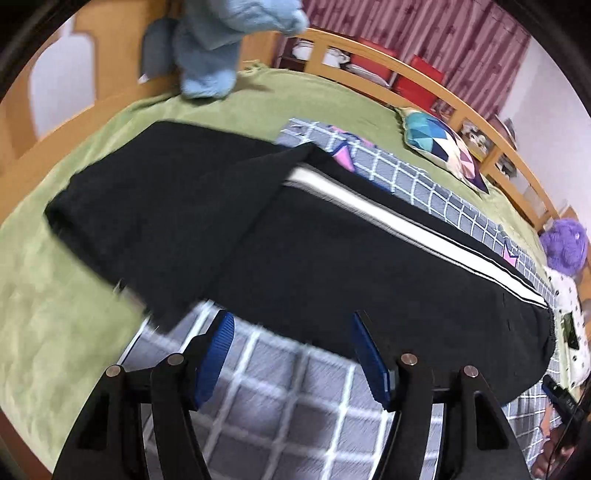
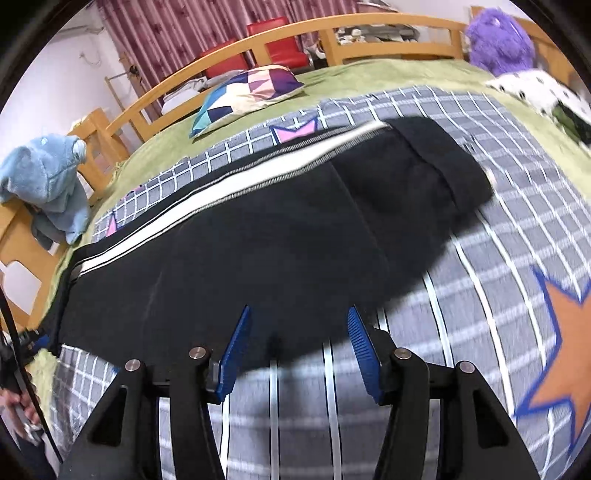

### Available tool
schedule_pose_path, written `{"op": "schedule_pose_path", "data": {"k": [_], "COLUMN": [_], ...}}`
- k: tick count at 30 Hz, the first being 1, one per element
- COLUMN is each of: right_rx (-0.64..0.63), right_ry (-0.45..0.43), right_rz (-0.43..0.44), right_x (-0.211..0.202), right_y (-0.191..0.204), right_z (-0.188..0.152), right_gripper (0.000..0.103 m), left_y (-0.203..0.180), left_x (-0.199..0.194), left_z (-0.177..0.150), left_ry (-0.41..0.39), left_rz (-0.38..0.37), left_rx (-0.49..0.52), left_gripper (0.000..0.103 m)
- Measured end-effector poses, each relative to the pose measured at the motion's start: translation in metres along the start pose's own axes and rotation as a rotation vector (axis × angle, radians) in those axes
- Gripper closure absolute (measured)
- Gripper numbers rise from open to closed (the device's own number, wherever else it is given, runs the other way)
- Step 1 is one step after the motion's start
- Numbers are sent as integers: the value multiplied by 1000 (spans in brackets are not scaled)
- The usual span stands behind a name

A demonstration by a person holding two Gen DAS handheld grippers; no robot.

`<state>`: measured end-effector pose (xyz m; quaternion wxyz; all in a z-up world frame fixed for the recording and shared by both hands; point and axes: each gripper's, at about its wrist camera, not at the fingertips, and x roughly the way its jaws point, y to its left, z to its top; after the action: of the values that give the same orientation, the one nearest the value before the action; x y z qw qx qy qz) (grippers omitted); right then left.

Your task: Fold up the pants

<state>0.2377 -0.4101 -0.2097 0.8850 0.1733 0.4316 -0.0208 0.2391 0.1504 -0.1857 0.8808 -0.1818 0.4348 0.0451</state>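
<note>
Left gripper (image 1: 291,325): we see its blue jaws wide apart, holding nothing, just before the hem.
Right gripper (image 2: 297,321): the same, spread and empty.
Black pants with a white side stripe (image 1: 295,236): flat on the grey checked blanket (image 1: 280,387); we find the near edge blurred.
Blue plush toy (image 1: 210,48): far, partly cut off.

Green bed (image 2: 369,70) with a grid blanket (image 2: 517,192), colorful pillow (image 2: 247,94), blue plushie (image 2: 48,173), purple plushie (image 2: 498,40), red curtains (image 2: 166,29) behind.
</note>
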Motion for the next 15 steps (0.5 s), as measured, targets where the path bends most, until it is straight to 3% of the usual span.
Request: {"op": "schedule_pose_path", "data": {"k": [2,7,12,13,14,15], "right_rx": [31,91,92,93,94,95], "right_ry": [0,11,24,28,33,39], "right_rz": [4,8,-19,-24,-31,-38], "right_x": [-4,-7,-5,-3,-1,1], "right_y": [-6,-11,-2,0,2,4], "right_z": [-10,-27,-34,-34,-35,-35], "right_gripper": [49,49,49,49,49,49], "left_y": [16,47,49,48,47,48], "left_x": [-4,-3,46,51,50,49], "left_z": [-4,11,26,26,29,35], "left_ry": [-7,-83,61,49,30,8], "left_rz": [13,134,233,255,264,260], "left_rx": [-33,-54,17,33,44,58], "left_gripper": [40,40,41,46,71,79]}}
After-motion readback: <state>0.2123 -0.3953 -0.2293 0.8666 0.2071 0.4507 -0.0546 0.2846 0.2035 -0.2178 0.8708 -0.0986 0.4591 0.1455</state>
